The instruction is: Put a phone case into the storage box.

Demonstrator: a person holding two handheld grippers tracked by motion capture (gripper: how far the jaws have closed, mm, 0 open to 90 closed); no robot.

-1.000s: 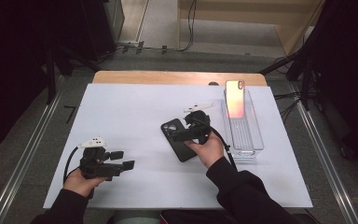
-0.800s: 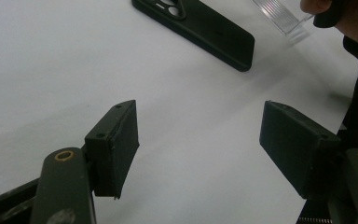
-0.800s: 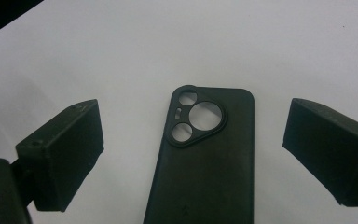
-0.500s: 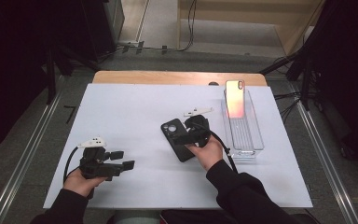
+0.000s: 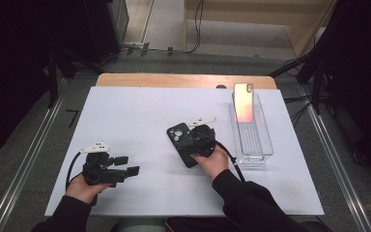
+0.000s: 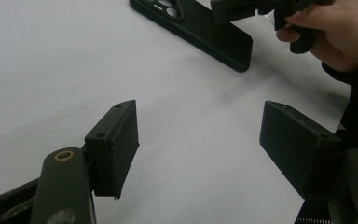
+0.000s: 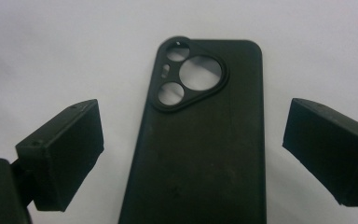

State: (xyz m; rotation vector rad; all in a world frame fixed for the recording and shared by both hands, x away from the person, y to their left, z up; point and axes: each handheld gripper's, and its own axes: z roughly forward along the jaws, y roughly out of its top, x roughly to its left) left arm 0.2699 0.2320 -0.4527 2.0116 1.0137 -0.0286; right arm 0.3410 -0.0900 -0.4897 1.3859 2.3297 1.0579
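Note:
A black phone case (image 5: 178, 136) lies back-up on the white table top, its camera cut-out at the far end. My right gripper (image 5: 193, 141) hovers just over its near half, open. In the right gripper view the case (image 7: 205, 149) runs between the two jaws of my right gripper (image 7: 193, 109), and neither pad touches it. My left gripper (image 5: 127, 164) rests near the front left of the table, open with nothing between its jaws. From the left gripper view, my left gripper (image 6: 200, 126) looks toward the case (image 6: 200, 28) and the right hand (image 6: 321, 37).
A clear rectangular tray (image 5: 255, 145) stands at the right of the white table top (image 5: 135, 111). A phone (image 5: 244, 102) with a shiny pinkish-orange face leans upright in the tray's far end. Dark floor and cables surround the table.
My right gripper has sunk toward the phone case and shifted slightly nearer. The left gripper and the case have stayed put.

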